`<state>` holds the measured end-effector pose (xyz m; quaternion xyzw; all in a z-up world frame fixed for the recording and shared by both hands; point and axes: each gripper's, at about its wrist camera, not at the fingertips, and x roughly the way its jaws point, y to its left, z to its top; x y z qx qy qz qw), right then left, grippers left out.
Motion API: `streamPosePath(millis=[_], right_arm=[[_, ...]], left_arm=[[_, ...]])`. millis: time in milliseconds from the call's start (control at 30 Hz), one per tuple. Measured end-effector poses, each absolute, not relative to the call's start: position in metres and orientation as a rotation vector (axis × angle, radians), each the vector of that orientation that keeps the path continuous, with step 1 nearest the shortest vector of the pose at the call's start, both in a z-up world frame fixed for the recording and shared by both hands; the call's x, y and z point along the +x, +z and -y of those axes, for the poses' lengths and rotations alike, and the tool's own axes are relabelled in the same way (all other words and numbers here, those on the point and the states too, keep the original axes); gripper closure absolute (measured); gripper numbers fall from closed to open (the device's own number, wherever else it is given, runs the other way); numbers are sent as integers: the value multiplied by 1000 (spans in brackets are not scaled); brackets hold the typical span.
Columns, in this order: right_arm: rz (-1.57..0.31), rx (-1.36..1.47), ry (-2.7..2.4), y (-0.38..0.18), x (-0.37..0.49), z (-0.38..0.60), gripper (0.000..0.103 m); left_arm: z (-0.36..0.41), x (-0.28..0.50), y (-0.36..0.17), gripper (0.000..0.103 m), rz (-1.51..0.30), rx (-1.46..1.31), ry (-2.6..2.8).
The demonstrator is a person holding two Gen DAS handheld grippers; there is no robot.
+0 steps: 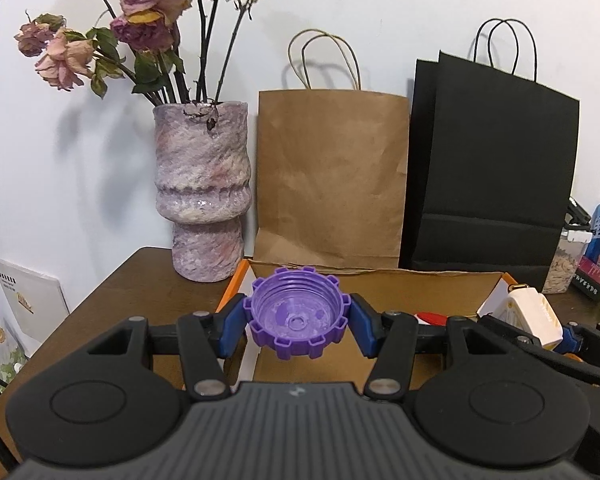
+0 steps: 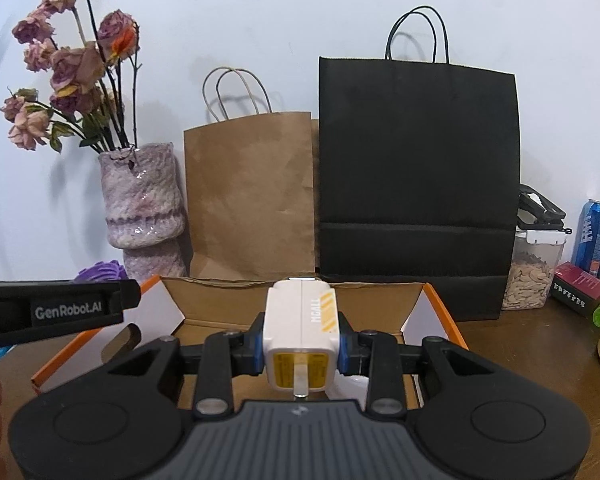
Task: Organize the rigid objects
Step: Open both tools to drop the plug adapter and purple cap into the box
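Over the cardboard box [image 2: 292, 320], left gripper [image 1: 299, 317] pinches a purple cap [image 1: 299, 314], right gripper [image 2: 299, 350] a white charger [image 2: 300, 332].

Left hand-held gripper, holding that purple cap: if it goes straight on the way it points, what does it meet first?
Probably the open cardboard box, its floor or back wall; the brown bag stands behind it. Depth is unclear.

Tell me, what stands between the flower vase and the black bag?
A brown paper bag stands between the vase and the black bag, clearest in the right wrist view.
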<state>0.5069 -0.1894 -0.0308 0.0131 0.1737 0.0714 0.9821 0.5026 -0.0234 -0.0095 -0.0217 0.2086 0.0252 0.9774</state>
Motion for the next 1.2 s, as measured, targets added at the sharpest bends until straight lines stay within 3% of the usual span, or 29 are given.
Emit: streamPosePath(millis=[467, 533, 600, 667, 733, 1200], right_arm=[[-419, 5, 120, -42, 523, 187, 72], [-435, 6, 114, -43, 524, 188, 71], [-441, 11, 104, -45, 525, 190, 62], [-435, 5, 90, -44, 524, 190, 21], [-410, -3, 69, -42, 522, 190, 1], [-406, 8, 53, -41, 523, 195, 0]], left_arm=[[23, 517, -22, 46, -466, -17, 53], [23, 516, -22, 27, -461, -15, 59], [22, 515, -20, 11, -448, -10, 74], [22, 514, -18, 0, -435, -6, 86], [21, 513, -16, 0, -429, -9, 96], [18, 514, -15, 0, -442, -21, 105]])
